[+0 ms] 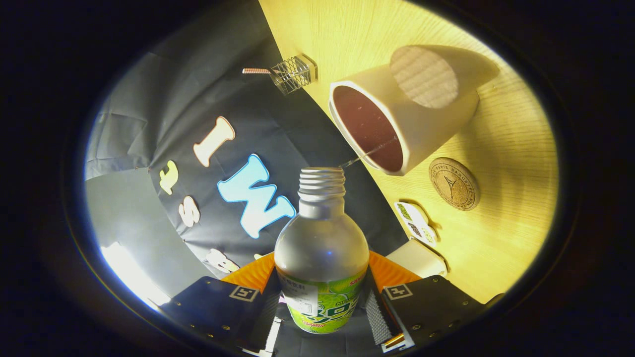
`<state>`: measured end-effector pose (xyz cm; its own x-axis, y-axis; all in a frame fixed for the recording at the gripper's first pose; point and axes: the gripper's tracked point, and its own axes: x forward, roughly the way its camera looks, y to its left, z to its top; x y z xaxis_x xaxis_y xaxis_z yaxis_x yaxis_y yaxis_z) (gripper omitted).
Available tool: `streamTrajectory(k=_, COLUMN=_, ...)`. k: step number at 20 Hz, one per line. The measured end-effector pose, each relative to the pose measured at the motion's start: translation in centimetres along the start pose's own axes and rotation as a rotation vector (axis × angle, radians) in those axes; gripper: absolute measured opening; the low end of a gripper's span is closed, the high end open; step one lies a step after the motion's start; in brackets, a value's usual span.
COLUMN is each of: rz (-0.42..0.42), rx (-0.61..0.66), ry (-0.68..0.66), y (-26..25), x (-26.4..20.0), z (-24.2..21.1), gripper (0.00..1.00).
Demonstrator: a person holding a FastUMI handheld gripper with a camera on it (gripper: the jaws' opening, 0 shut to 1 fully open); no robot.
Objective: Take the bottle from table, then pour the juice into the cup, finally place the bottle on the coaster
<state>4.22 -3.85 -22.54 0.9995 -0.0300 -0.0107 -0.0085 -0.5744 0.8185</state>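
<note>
We see the gripper (321, 292) clamped on the bottle (321, 248), one finger pressing each side of its labelled lower body. The bottle lies between the fingers and reaches ahead of them, its uncapped threaded neck pointing forward toward the cup (397, 119). We note that the view is rolled, so the wooden table (511, 148) appears tilted and the cup seems to lie on its side. A thin stream of juice (367, 154) runs from the bottle's mouth into the cup's open rim; the cup's inside looks dark reddish. Just beside the cup lies the round cork coaster (454, 183), bare. Nearer the fingers we see a small patterned card (415, 223) and a pale box (419, 258). Beyond the cup, at the table's edge, stands a small wire rack (293, 74).
</note>
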Motion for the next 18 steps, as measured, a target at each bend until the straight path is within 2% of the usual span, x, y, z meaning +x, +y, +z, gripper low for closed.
streamTrajectory(k=10, rz=-0.004, rx=-0.025, ry=0.002, y=-0.3, x=0.3, z=0.2, gripper=0.76)
streamTrajectory(k=18, rz=-0.042, rx=-0.09, ry=0.005, y=-2.4, x=0.1, z=1.3, gripper=0.76)
